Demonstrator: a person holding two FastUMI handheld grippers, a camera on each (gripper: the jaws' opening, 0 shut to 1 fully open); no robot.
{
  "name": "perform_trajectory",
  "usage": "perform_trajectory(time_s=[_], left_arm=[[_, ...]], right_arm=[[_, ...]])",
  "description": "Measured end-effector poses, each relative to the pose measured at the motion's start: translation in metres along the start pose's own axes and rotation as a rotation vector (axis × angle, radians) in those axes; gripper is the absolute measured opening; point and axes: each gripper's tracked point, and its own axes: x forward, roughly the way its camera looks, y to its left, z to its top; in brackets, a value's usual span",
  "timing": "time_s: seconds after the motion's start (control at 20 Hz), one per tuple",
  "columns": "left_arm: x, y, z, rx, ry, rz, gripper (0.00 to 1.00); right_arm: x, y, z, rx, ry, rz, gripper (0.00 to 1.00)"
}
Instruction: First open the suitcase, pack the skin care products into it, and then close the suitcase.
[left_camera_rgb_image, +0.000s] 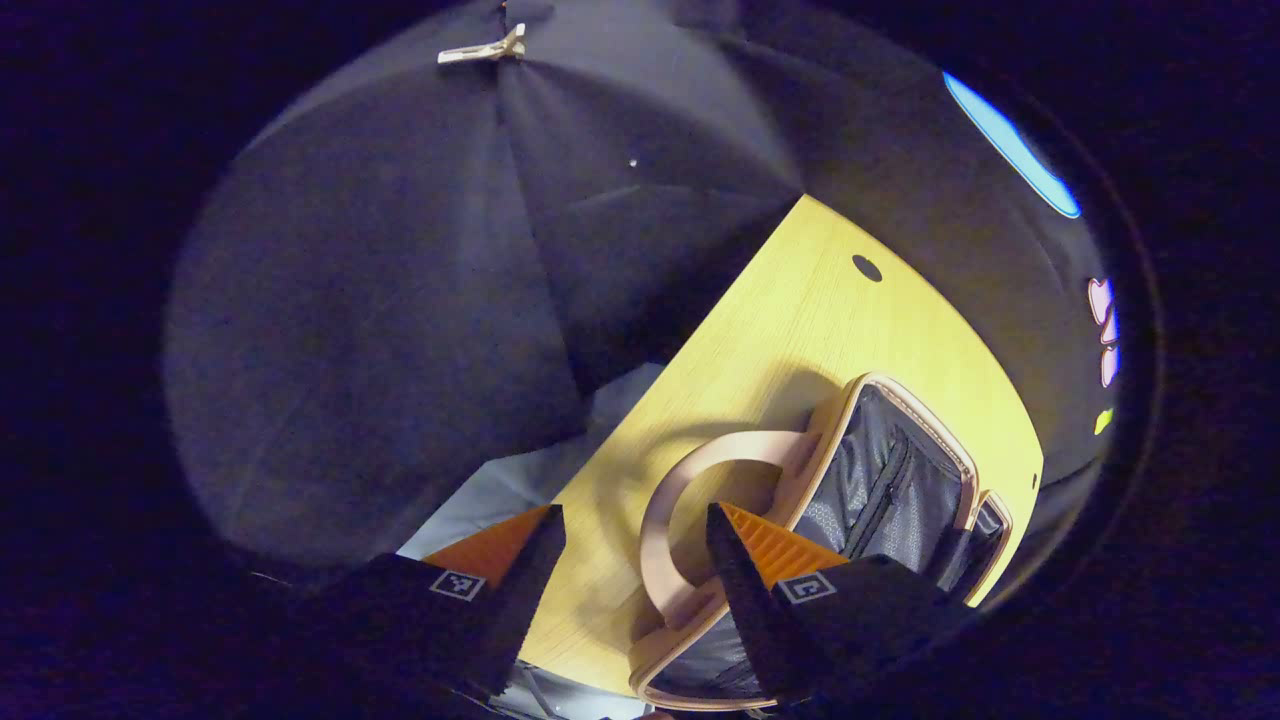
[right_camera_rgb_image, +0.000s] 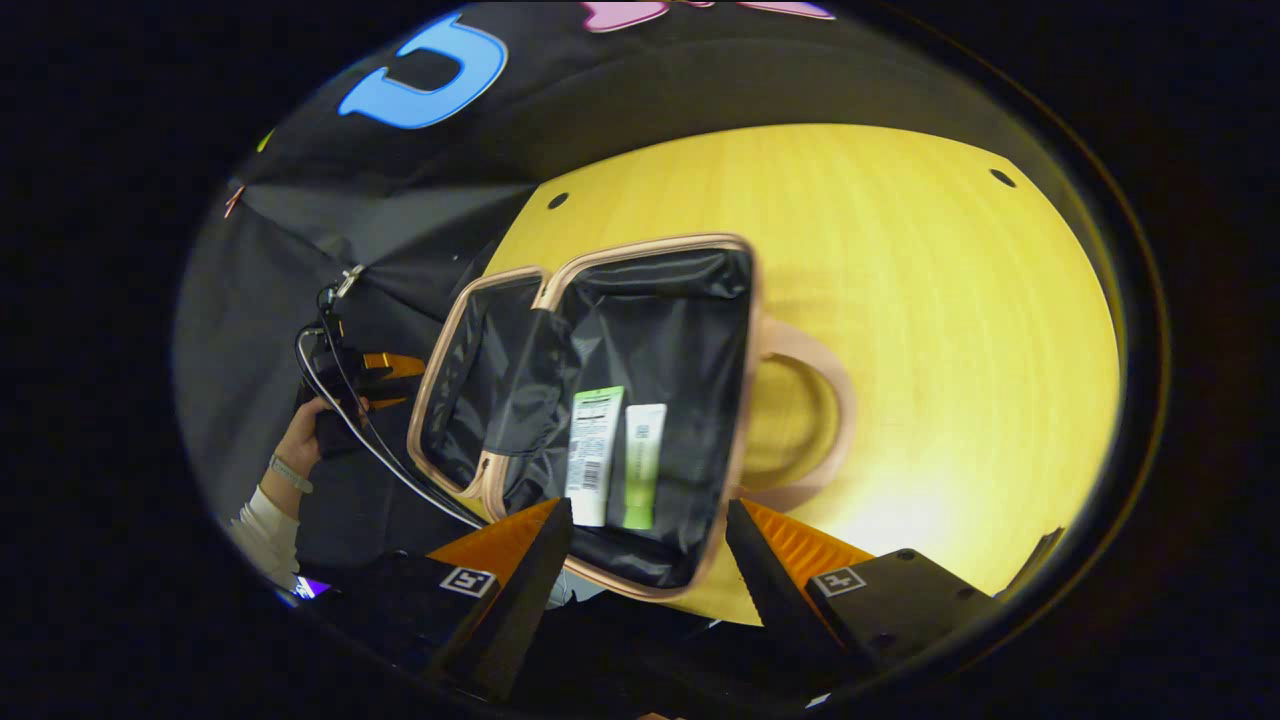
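right gripper (right_camera_rgb_image: 648, 530) fingers spread, holding nothing | just ahead: open suitcase (right_camera_rgb_image: 600, 400) on table (right_camera_rgb_image: 950, 330), two skincare tubes (right_camera_rgb_image: 615, 455) lying side by side inside (lid flopped away) | far side: left gripper (right_camera_rgb_image: 385, 375), also parted and empty, handle (left_camera_rgb_image: 690, 520) between its fingertips

nothing i can properly read from here. in the right gripper view, two tubes (right_camera_rgb_image: 617, 455) lie side by side in the open suitcase (right_camera_rgb_image: 735, 420); the white tube with the green top (right_camera_rgb_image: 594, 455) carries a barcode and fine print too small for me to make out, and the pale green tube (right_camera_rgb_image: 643, 465) bears a small dark mark i cannot read. i see square black-and-white code markers on the right gripper (right_camera_rgb_image: 650, 560) and on the left gripper (left_camera_rgb_image: 635, 560), with no lettering.
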Motion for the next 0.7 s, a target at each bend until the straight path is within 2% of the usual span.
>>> perform_trajectory(time_s=[0.15,0.2,0.3,0.4,0.5,0.7], left_arm=[[0.031,0.019,-0.002,0.056,0.058,0.126,0.89],[0.033,0.016,-0.014,0.049,0.096,0.125,0.89],[0.040,0.007,-0.004,0.076,0.062,0.098,0.84],[0.036,-0.003,-0.010,0.129,0.089,0.088,0.49],[0.032,-0.008,-0.008,0.177,0.076,0.088,0.22],[0.009,-0.023,-0.001,0.177,0.033,-0.006,0.16]], right_arm=[[-0.014,-0.021,-0.019,0.068,0.005,-0.035,0.98],[-0.019,-0.028,-0.026,0.084,0.015,-0.047,0.98],[-0.028,-0.039,-0.028,0.094,-0.016,-0.074,0.98],[-0.038,-0.048,-0.028,0.098,-0.043,-0.094,0.98],[-0.044,-0.050,-0.024,0.121,-0.070,-0.089,0.98],[-0.050,-0.049,-0.024,0.131,-0.103,-0.079,0.98]])
